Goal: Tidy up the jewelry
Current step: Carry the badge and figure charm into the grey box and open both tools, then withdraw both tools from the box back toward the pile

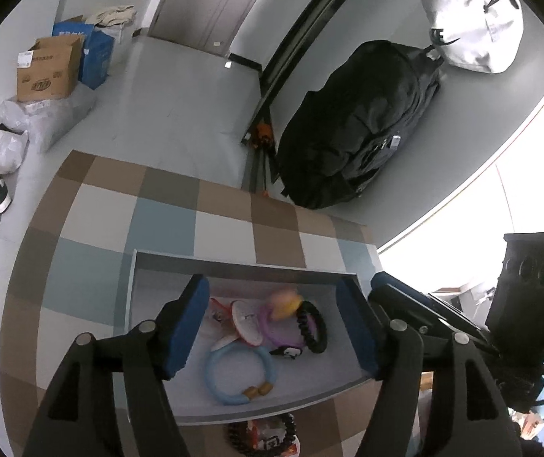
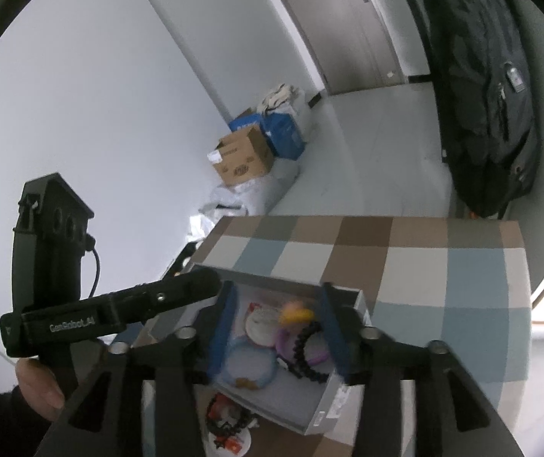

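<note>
**Both claws hover over the jewelry box**

While both claws stand apart and empty, the left claw (image 1: 275, 327) frames the gray box (image 1: 245, 266) and its bracelets. The black beaded bracelet (image 1: 260, 434) outside lies on the tabletop (image 1: 93, 236), nearer than the box, beneath the right claw (image 2: 277, 333).

open grey box (image 1: 150, 266) on checkered table, bracelets (image 1: 239, 375) piled inside

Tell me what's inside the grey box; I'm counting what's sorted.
In the grey box: a blue ring, purple ring, black beaded bracelet, white discs, a blurred yellow-pink piece. Anything beneath is hidden.
</note>
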### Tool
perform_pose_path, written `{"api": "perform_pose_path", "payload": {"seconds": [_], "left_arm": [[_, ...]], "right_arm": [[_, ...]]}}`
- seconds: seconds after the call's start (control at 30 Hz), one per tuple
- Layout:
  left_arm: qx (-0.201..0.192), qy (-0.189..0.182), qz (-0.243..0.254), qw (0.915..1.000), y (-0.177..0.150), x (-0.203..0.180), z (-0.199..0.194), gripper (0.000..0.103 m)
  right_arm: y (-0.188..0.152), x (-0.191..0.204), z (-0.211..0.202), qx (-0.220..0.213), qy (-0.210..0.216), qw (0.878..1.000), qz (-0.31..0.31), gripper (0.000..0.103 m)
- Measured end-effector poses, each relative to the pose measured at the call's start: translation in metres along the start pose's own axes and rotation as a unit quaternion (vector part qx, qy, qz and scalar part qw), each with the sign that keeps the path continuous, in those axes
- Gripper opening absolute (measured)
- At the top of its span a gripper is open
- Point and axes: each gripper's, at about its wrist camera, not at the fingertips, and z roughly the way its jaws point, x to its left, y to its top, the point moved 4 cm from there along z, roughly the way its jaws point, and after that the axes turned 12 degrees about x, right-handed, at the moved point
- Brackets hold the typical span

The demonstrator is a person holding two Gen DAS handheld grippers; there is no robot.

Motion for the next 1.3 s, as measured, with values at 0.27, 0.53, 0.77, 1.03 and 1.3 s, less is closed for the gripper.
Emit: {"api": "perform_pose_path", "payload": {"seconds": [0.27, 0.53, 0.77, 1.03, 1.3], "left_arm": [[-0.003, 0.031, 0.013, 0.9994, -0.002, -0.002, 0.0, 0.066], [-0.028, 0.063, 0.017, 0.9974, -0.006, -0.001, -0.007, 0.066], [-0.047, 0.086, 0.029, 0.9947, -0.015, -0.005, -0.017, 0.079], [-0.051, 0.1, 0.034, 0.9931, -0.033, -0.008, -0.026, 0.08], [-0.049, 0.101, 0.022, 0.9934, -0.053, -0.005, -0.036, 0.081]], "right_arm": [[-0.001, 0.0, -0.004, -0.003, 0.0, 1.0, 0.002, 0.066], [-0.006, 0.007, -0.005, -0.005, -0.016, 1.0, -0.013, 0.075], [-0.015, 0.009, -0.009, -0.01, -0.04, 0.999, -0.021, 0.084], [-0.03, 0.008, -0.019, -0.014, -0.046, 0.999, -0.013, 0.095], [-0.043, 0.012, -0.028, -0.02, -0.052, 0.998, -0.014, 0.103]]}}
